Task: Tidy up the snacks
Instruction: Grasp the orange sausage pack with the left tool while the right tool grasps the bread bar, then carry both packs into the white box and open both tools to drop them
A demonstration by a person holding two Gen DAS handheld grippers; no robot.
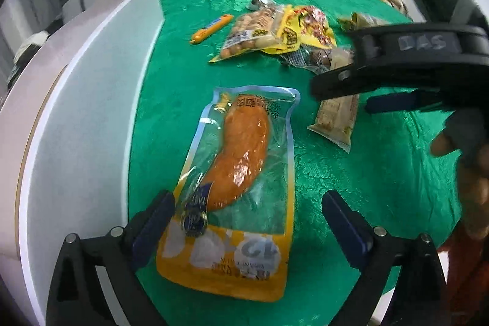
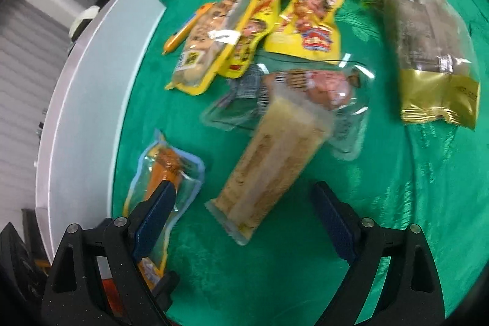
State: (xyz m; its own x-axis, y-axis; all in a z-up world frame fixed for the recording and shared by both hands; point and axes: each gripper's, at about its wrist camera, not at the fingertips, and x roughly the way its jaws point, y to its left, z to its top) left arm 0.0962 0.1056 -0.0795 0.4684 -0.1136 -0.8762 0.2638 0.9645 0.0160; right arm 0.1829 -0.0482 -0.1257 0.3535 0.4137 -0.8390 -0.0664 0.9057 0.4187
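Observation:
A clear-and-yellow pack with an orange sausage [image 1: 241,170] lies flat on the green cloth, its near end between the fingers of my open left gripper [image 1: 249,225]. It also shows in the right wrist view [image 2: 159,170]. A beige bar pack [image 2: 272,164] lies just ahead of my open right gripper [image 2: 244,219]; the same bar pack shows in the left view [image 1: 337,118] under the right gripper [image 1: 342,90]. Beyond lie yellow snack bags [image 2: 293,17], a clear pack with pink sausages [image 2: 321,93] and a gold-brown bag [image 2: 428,51].
A white box wall [image 1: 91,118] stands along the left of the cloth, also in the right view [image 2: 91,93]. An orange pen [image 1: 211,28] lies near it. Clutter and chairs sit beyond the table's far edge.

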